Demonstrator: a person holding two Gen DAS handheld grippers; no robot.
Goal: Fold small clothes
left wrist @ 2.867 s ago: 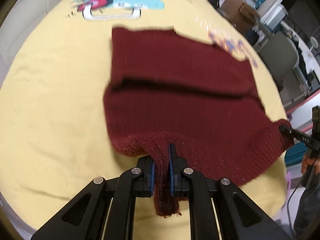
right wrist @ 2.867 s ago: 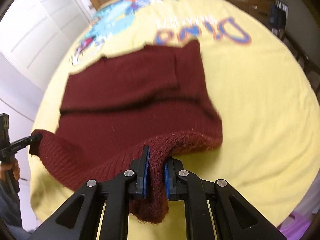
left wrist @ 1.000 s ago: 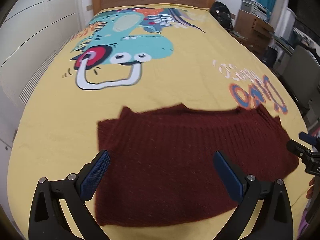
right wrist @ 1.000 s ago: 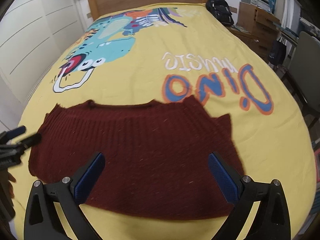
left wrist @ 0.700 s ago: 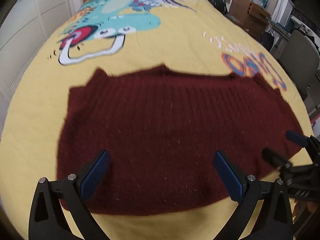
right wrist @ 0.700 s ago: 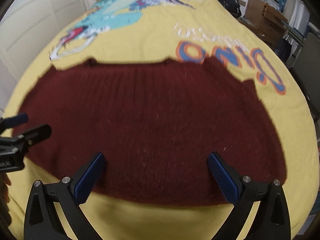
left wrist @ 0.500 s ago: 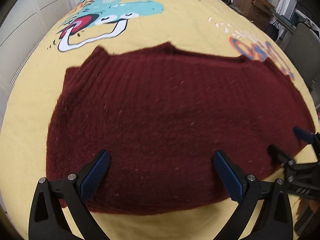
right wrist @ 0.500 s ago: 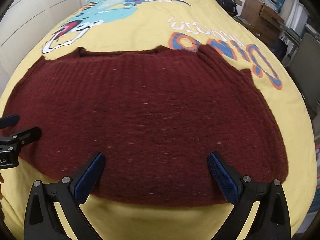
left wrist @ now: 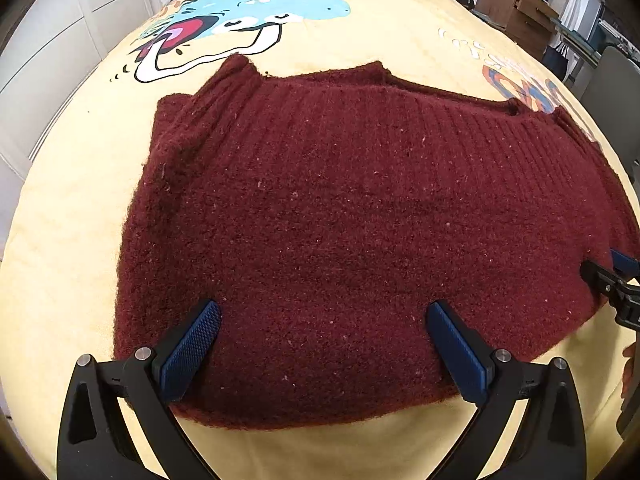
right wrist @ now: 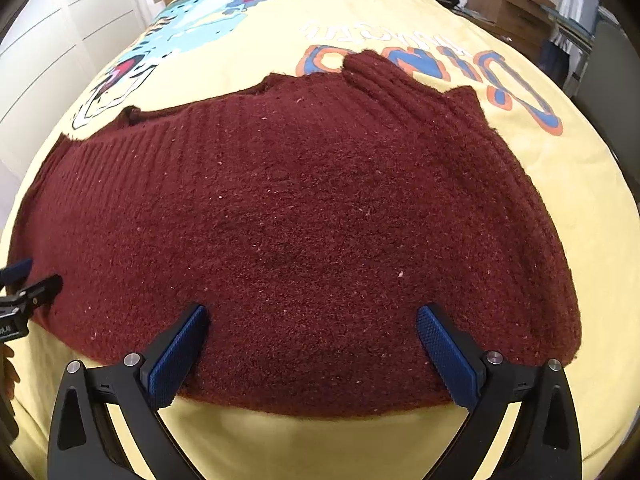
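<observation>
I see the maroon sweater [left wrist: 360, 232] lying folded on the yellow bedspread [left wrist: 60, 280] (dinosaur print); my left hand-held gripper [left wrist: 324, 344] and right hand-held gripper [right wrist: 312, 340] hover spread wide over its near edge.

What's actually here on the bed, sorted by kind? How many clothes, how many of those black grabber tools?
Clothes: 1, a dark red knitted sweater, lying on the yellow bedspread.
Grabber tools: 2, the left gripper and the right gripper, both open.
Total: 3.
</observation>
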